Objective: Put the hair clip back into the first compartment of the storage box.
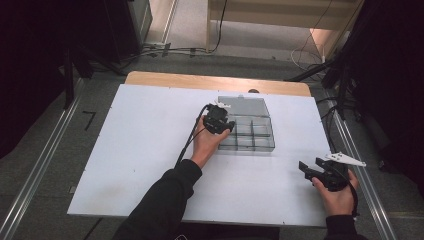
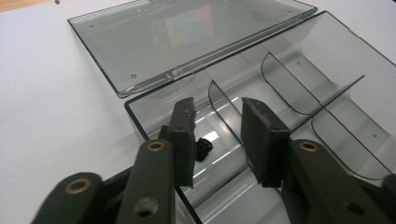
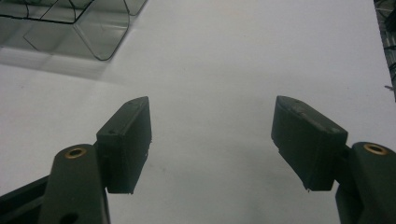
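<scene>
The left gripper (image 2: 217, 140) has its jaws a small way apart, with nothing pressed between the pads. They hang over the near left compartment of the box (image 2: 299, 93), tips just above its floor. A small black part (image 2: 204, 148) lies loose on that floor, just beside the left pad and touching neither jaw. A curved divider rises between the two jaws, farther back.

The box is clear grey plastic, split by dividers into several compartments. Its lid (image 2: 187, 37) is folded flat open on the bench (image 2: 46, 116) behind it, joined along the hinge.

In the high view the left gripper (image 1: 226, 126) sits at the box's (image 1: 250, 137) left end, the hand (image 1: 207, 145) reaching in from below, a cable trailing back along the sleeve.

The right gripper (image 3: 212, 140) has its jaws wide apart and holds nothing; bare white bench (image 3: 210, 56) lies beneath them. A corner of the box (image 3: 98, 32) shows at the top left of that view. In the high view the right gripper (image 1: 307, 167) rests near the bench's right front edge, well apart from the box, jaws pointing left.
</scene>
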### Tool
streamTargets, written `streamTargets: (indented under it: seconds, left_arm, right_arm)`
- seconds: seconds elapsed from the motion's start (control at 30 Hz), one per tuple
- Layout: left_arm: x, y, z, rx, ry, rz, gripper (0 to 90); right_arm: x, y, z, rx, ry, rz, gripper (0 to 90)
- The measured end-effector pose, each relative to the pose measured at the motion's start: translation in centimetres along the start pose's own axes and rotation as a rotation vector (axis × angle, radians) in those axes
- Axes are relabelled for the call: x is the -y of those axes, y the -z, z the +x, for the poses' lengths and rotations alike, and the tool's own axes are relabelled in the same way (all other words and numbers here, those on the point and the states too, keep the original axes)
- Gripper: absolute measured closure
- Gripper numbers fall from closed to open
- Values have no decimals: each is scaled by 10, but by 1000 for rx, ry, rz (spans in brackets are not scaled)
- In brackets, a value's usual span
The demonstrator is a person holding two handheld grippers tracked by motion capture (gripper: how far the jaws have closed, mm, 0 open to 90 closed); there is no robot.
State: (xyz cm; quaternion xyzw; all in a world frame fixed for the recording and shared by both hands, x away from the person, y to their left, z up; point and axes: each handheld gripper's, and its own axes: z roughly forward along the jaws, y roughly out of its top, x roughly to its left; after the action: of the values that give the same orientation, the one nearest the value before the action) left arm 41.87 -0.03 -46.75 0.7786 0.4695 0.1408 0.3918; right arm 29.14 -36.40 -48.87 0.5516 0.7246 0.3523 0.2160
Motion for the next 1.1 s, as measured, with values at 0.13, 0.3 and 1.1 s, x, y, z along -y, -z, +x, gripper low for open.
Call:
streamTargets:
  seconds: [0.13,0.3,1.1]
  left_arm:
    - [1,7,0,8,0,-15,596]
    - [3,13,2,14,6,-27,549]
    - [25,45,16,39,29,-53,392]
  right_arm:
    - [0,0,0,0,1,0,271]
    - [0,0,1,1,3,-1,271]
    - [0,1,1,4,3,-3,271]
